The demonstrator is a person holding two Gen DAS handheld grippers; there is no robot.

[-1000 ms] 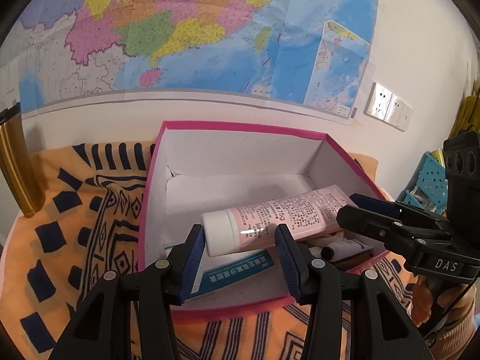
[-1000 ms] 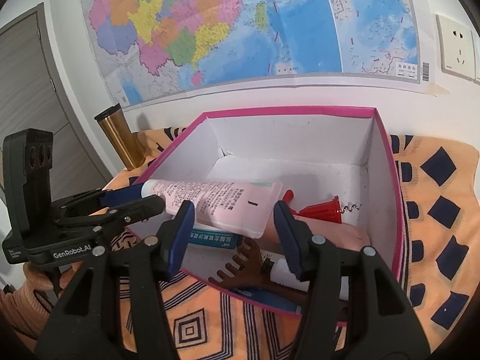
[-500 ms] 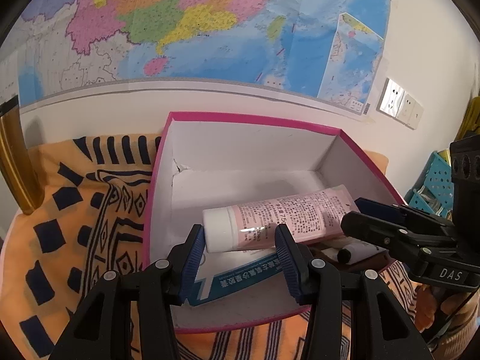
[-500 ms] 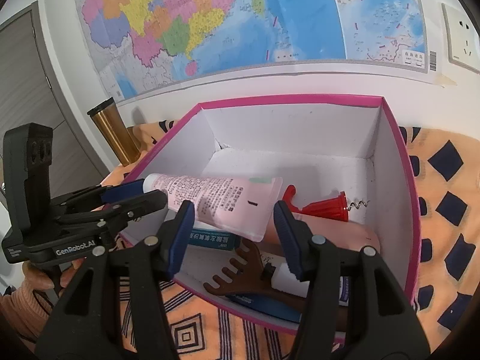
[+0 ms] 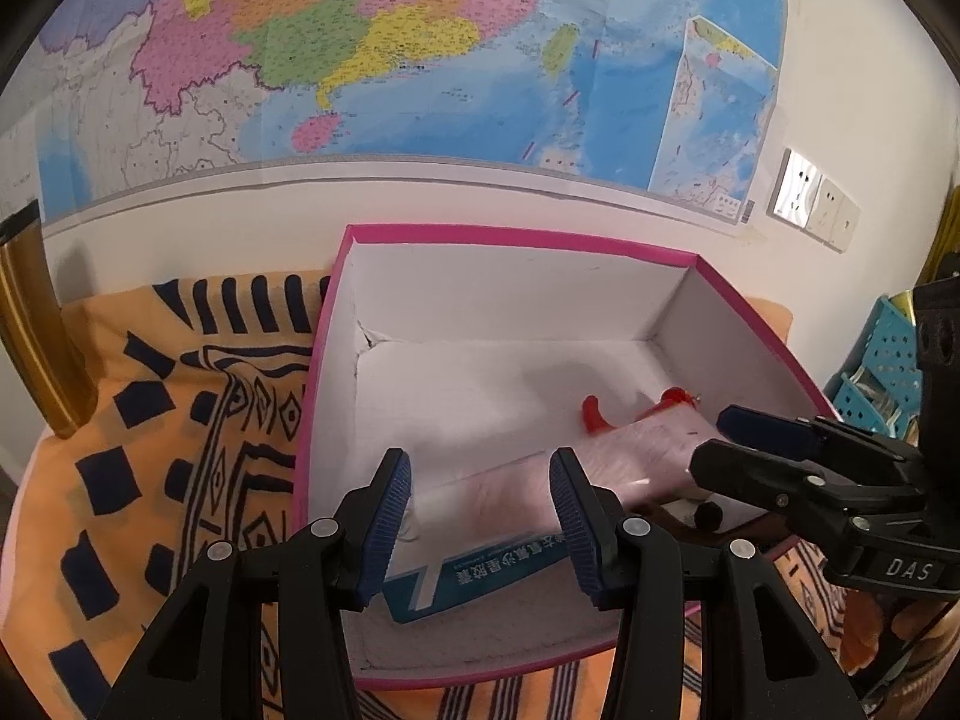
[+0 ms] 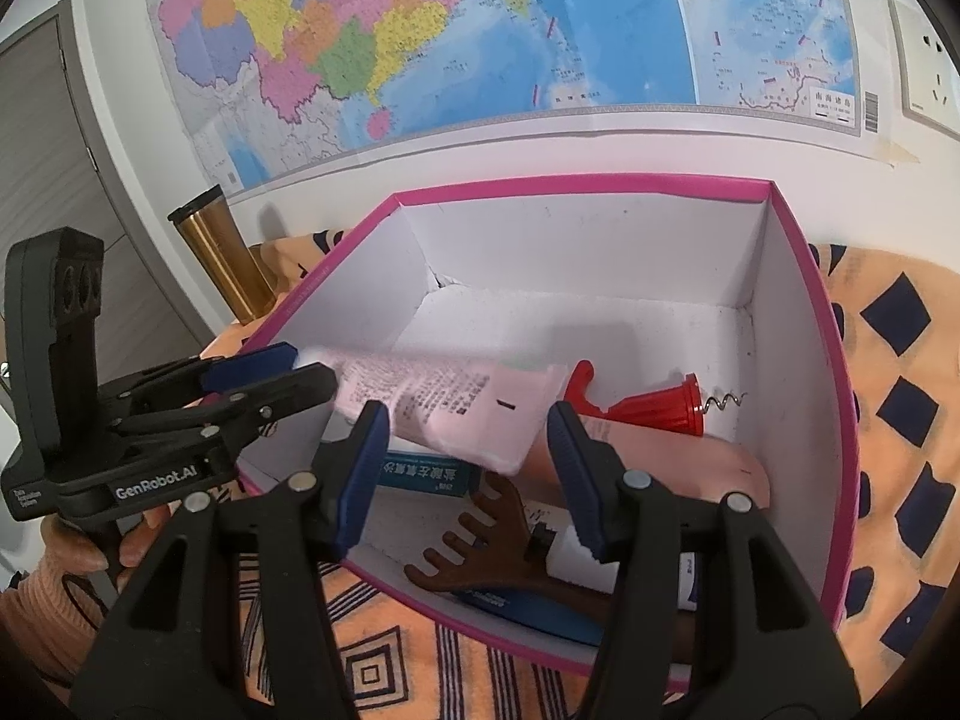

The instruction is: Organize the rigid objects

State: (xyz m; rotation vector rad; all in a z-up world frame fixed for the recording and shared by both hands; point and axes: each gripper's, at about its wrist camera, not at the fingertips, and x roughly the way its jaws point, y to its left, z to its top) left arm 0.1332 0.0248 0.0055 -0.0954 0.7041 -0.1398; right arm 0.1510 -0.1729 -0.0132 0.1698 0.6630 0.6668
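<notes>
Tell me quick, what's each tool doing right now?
Left tool: closed on the pink tube, at its cap end.
Right tool: closed on the same tube, at its flat end.

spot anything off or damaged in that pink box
Yes: the pink box has a torn inner back-left corner, its white lining split. The pink tube also lies slanted across the other items instead of flat.

"DAS", "GenRobot.AI" on tongs (image 6: 114, 420)
</notes>
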